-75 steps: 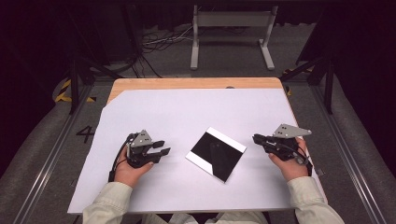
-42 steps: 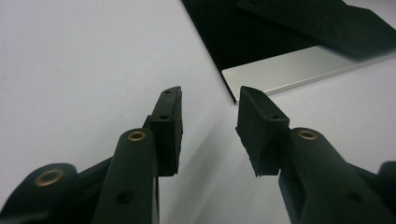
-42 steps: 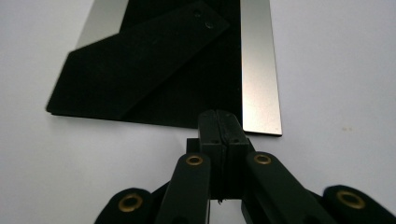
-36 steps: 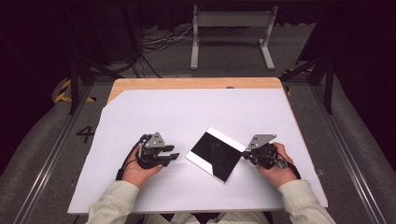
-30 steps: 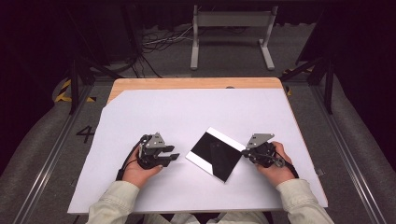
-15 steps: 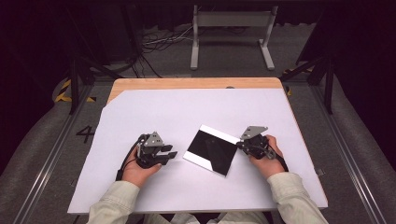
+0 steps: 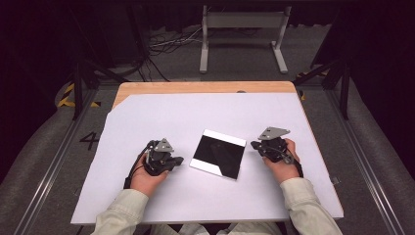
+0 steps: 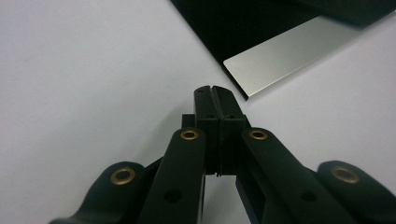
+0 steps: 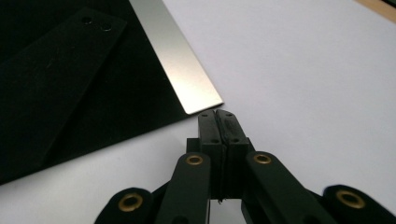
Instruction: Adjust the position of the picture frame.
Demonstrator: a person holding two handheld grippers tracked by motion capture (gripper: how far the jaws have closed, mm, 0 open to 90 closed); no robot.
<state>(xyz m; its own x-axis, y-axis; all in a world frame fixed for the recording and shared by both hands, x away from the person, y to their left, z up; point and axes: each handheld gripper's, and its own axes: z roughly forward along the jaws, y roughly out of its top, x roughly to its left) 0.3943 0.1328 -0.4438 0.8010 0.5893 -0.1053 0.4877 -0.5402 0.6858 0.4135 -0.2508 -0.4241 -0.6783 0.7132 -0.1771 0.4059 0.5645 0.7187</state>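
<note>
White sheeting [image 7: 205, 117] covers a wooden table [image 7: 195, 87] in a dark room, seen from above, with a person's forearms in pale sleeves coming in from the near edge. A flat black square plate [image 7: 218, 153] with a silver strip along its far edge and another along its near edge lies slightly turned near the middle of the sheet. The left gripper [image 7: 179, 160] rests just beside the plate's near left corner; the right gripper [image 7: 254, 145] rests just beside its far right corner. In the left gripper view the two black jaws have just been closing and now meet with nothing between them, their tip close to the corner of a silver strip [image 8: 289, 53]. In the right gripper view the jaws are likewise clenched on nothing, nosing up to a strip corner [image 9: 187, 70].

The work looks like nudging or squaring the plate from two opposite corners. To do it well, both closed tips should likely stay low on the sheet and press evenly, so the thin plate slides rather than spins or rides up over a jaw.

Nothing else lies on the sheet. Beyond the table stand a white metal frame [image 7: 242, 34], loose cables [image 7: 166, 44] and a floor marking "4" [image 7: 89, 140], all well clear of the work
</note>
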